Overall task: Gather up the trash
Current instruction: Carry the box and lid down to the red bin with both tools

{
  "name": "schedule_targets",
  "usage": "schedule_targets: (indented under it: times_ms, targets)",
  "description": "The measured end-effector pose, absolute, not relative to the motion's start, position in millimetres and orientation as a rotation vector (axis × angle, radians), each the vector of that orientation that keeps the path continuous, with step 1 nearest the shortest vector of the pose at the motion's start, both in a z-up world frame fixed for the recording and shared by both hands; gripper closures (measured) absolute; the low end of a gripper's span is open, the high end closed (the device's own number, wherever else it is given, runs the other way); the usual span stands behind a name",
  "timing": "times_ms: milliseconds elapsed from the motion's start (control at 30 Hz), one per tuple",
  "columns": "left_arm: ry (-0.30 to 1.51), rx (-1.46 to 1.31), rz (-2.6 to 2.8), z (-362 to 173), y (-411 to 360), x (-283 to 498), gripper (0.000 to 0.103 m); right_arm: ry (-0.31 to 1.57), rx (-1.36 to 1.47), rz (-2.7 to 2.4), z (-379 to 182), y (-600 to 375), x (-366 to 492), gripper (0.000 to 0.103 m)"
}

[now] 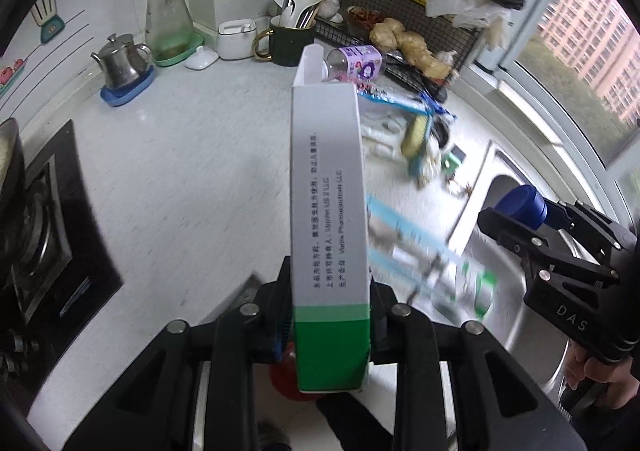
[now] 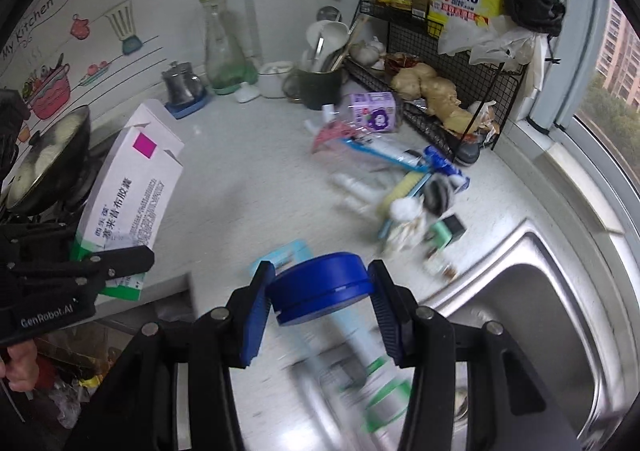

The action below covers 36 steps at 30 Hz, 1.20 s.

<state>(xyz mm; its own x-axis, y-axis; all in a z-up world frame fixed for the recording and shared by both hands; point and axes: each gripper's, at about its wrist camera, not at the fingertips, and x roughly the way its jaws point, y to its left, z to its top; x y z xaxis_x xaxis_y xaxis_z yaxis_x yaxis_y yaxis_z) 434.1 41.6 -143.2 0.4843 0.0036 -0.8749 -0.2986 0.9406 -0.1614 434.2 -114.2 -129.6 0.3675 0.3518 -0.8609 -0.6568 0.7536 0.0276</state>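
1. Left claw (image 1: 330, 315): closed on a white-and-green medicine box (image 1: 330, 211). It grips the box at the green end; the long axis runs straight forward along the fingers, with the opened flap at the far end.
2. Right claw (image 2: 320, 287): closed on a round blue cap (image 2: 320, 283), with one pad pressing each side. What hangs below the cap is blurred; it appears to be a clear bottle with green bands.
3. Position: both held items are raised above the white tabletop (image 1: 192, 155). The right claw sits over the edge of the steel sink (image 2: 532, 291).
4. Remaining trash: a loose heap of wrappers (image 2: 404, 179) lies on the tabletop ahead of both claws, just before the wire rack (image 2: 444, 63).
5. Key relation: the heap lies ahead and to the right of the left claw. The right claw appears nearer to it. Neither claw is free to collect more.
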Motion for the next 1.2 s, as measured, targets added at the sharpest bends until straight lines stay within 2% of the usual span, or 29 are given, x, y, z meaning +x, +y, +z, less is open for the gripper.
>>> schedule_targets:
  times_ms: [300,667,900,1200]
  targets:
    - [1.050,-0.209,0.039,-138.1,41.6,329.0,0.078,1.002,-0.270,0.521,-114.4,-106.7,308.9,0.058]
    - [1.122,-0.149,-0.036,-167.5,36.7,252.3,0.078,1.056,-0.191,0.398,-132.1,-116.0,238.1,0.058]
    - [1.191,-0.142,-0.041,-211.3,28.1,233.5,0.078,1.098,-0.184,0.374,-176.7,-118.7,216.2,0.058]
    - [1.338,-0.192,-0.022,-309.8,23.0,227.2,0.078,1.192,-0.216,0.416,-268.4,-122.2,212.4,0.058]
